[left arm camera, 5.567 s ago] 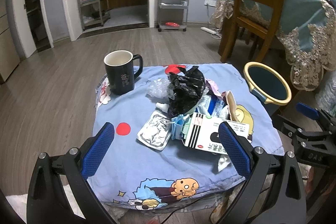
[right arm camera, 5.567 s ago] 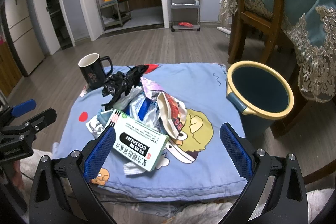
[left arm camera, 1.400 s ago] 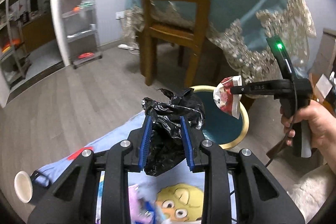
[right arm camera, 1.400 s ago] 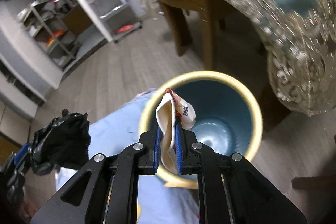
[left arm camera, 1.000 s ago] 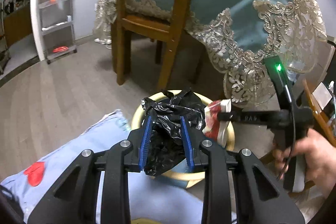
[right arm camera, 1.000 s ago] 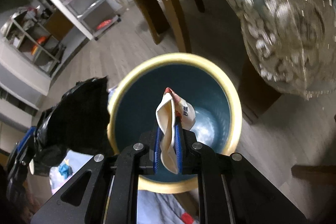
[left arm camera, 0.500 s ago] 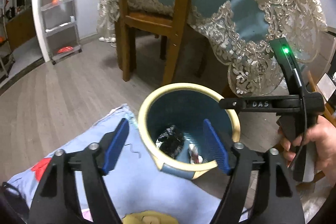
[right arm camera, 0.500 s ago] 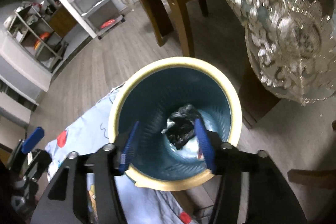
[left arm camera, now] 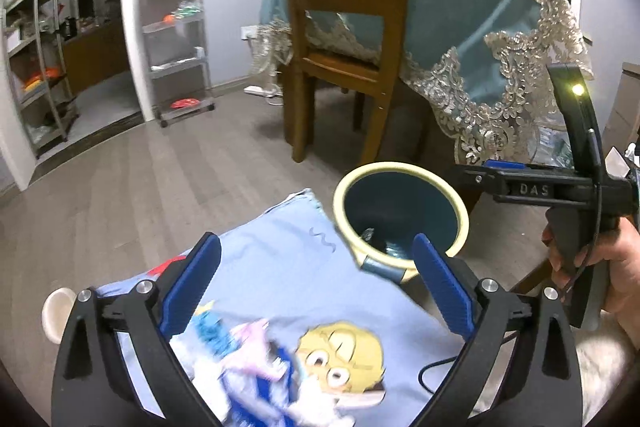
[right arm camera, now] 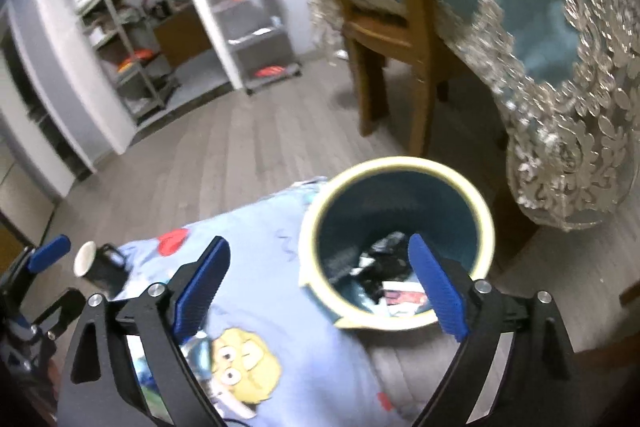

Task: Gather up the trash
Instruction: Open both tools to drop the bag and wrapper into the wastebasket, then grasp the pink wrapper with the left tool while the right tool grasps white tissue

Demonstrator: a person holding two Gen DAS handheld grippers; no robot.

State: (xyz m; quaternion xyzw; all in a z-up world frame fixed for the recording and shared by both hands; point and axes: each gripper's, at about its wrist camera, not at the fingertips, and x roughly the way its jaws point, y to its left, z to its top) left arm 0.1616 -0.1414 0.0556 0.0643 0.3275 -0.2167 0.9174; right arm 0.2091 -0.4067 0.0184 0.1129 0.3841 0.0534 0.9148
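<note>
A teal bin with a cream rim (left arm camera: 460, 211) (right arm camera: 486, 223) stands off the right end of the blue cartoon cloth (left arm camera: 276, 239) (right arm camera: 260, 227). The black plastic bag (right arm camera: 380, 267) and a red and white wrapper (right arm camera: 402, 297) lie inside it. Blurred blue, pink and white trash (left arm camera: 240, 359) lies on the cloth near me. My left gripper (left arm camera: 316, 287) is open and empty above the cloth, short of the bin. My right gripper (right arm camera: 320, 283) is open and empty over the bin's near rim; it also shows in the left wrist view (left arm camera: 500, 167).
A dark mug (right arm camera: 98, 267) (left arm camera: 56, 315) stands at the cloth's far left. A wooden chair (left arm camera: 340, 39) and a table with a lace-edged teal cloth (left arm camera: 500, 39) stand close behind the bin. Metal shelves (left arm camera: 176, 43) line the far wall.
Both grippers have drawn back from the bin and tilted up since half a second ago, both still open. The bag and wrapper, dropped just before, stay in the bin.
</note>
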